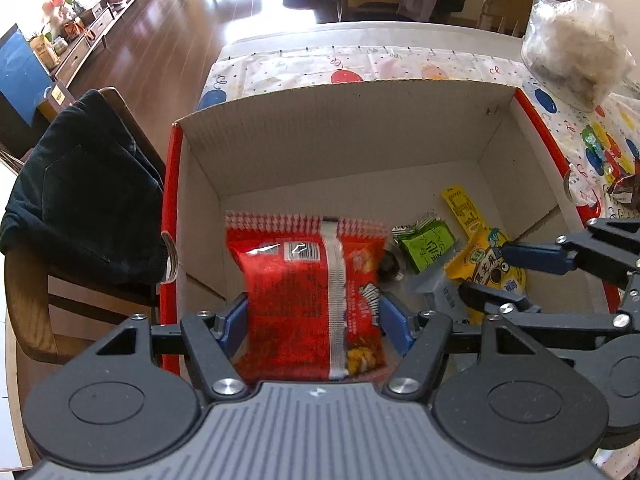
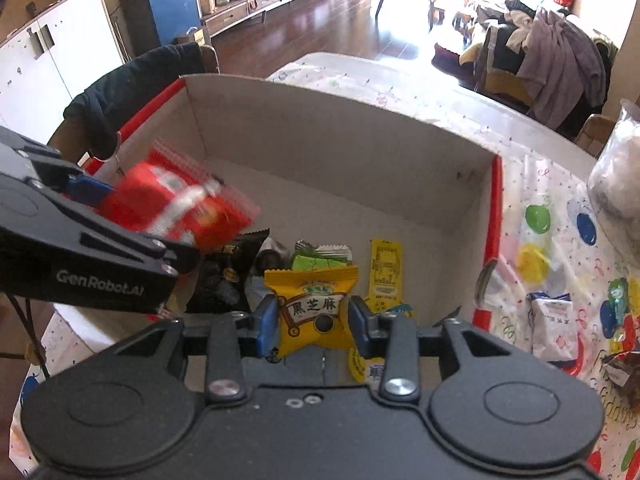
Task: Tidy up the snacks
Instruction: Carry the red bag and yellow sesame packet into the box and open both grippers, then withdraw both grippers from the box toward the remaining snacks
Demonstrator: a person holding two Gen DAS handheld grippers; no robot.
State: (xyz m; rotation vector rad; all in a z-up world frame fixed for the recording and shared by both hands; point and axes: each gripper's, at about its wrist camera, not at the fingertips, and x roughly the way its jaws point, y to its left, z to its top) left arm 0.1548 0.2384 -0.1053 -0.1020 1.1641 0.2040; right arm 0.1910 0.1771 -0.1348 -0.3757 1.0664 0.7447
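Left tongs [image 1: 312,322] clench the red snack bag [image 1: 310,292] by its side edges over the cardboard box [image 1: 320,140]; right tongs [image 2: 312,326] clench the yellow sesame packet [image 2: 314,306] likewise. Both packs look light, soft and crinkly; both tongs angle downward into the box

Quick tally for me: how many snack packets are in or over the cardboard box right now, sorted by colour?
Red: 1, the red packet in the left gripper
Yellow: 2, the yellow square packet in the right gripper and the yellow stick sachet
Green: 1, the green packet
Black: 1, the black packet
Total: 5 clearly visible; others may be hidden.
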